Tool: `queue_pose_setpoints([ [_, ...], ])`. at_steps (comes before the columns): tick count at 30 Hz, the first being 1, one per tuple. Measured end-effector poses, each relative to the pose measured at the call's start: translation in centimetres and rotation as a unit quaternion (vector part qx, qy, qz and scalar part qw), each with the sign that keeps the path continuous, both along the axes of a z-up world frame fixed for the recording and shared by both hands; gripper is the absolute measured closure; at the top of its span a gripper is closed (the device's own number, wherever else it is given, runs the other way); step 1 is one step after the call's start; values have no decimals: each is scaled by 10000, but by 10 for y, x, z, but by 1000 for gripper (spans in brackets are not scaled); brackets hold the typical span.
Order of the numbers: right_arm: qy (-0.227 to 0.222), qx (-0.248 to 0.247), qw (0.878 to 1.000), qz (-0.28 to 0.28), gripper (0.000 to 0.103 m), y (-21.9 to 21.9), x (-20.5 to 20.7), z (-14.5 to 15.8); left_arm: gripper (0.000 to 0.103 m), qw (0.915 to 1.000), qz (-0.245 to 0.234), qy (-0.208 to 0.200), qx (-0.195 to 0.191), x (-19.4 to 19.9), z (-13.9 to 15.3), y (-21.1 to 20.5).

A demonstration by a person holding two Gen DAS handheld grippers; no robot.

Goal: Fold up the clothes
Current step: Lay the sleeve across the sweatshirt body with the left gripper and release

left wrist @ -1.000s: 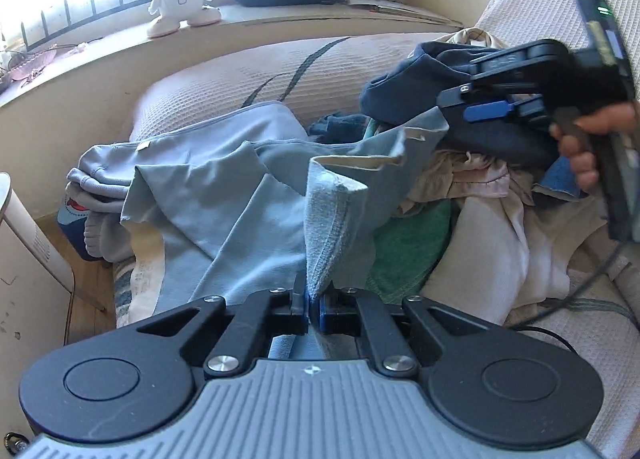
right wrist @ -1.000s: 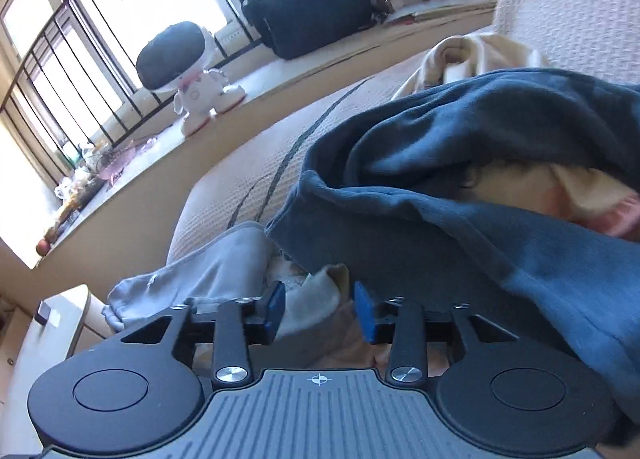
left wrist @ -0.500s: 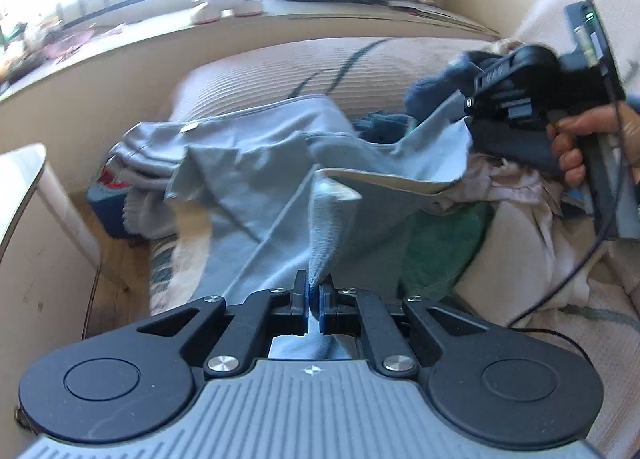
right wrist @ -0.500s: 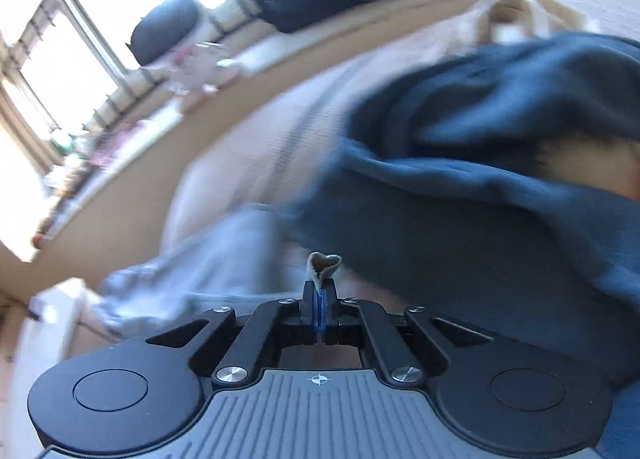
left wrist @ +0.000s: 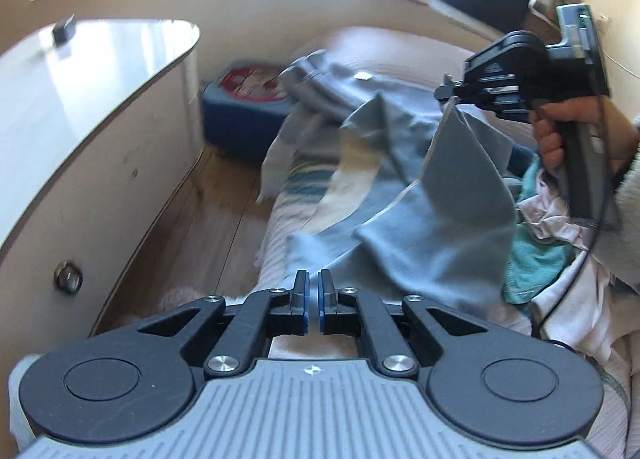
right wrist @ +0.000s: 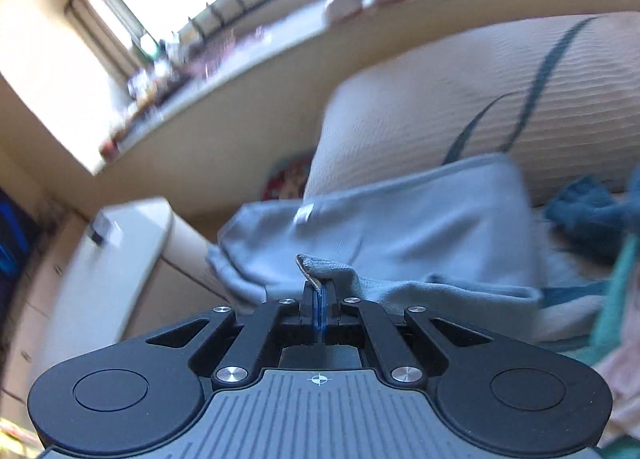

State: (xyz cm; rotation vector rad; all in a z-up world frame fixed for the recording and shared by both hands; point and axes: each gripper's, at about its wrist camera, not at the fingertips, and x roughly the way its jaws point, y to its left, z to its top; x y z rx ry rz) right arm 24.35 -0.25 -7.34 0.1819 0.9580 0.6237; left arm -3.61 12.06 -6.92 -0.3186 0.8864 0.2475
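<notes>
A grey-blue garment [left wrist: 400, 163] lies spread over the cream sofa [left wrist: 400, 51]. My left gripper [left wrist: 314, 291] is low at the sofa's front edge, its jaws nearly together. The garment's blurred lower edge runs right up to its fingertips. In the left wrist view my right gripper [left wrist: 448, 93], held in a person's hand [left wrist: 556, 131], pinches a raised corner of the garment at the upper right. In its own view the right gripper [right wrist: 316, 299] is shut on a small fold of the same garment [right wrist: 400, 227].
A white side table [left wrist: 80, 99] stands close on the left, with wooden floor [left wrist: 208, 227] between it and the sofa. A blue box with a red top [left wrist: 244, 115] sits on the floor. Teal and pale clothes [left wrist: 536, 255] are piled on the right. A dark blue garment [right wrist: 592, 211] lies further back.
The right gripper shut on a fold of the grey garment and swung left, away from the dark blue one. The left gripper moved left and rolled, bringing the side table into view.
</notes>
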Motion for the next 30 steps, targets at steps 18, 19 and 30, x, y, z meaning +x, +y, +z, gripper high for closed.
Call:
queue_pose_setpoints([
  [18, -1786, -749, 9707, 1420, 67, -30, -112, 37, 0, 9993, -316, 117, -136, 24, 4, 17],
  [19, -1786, -844, 9664, 1642, 68, -26, -127, 30, 0, 9991, -279, 268, -148, 26, 2, 21],
  [30, -1635, -1520, 9348, 2764, 69, 22, -187, -41, 0, 9991, 175, 273, -287, 12, 10, 54],
])
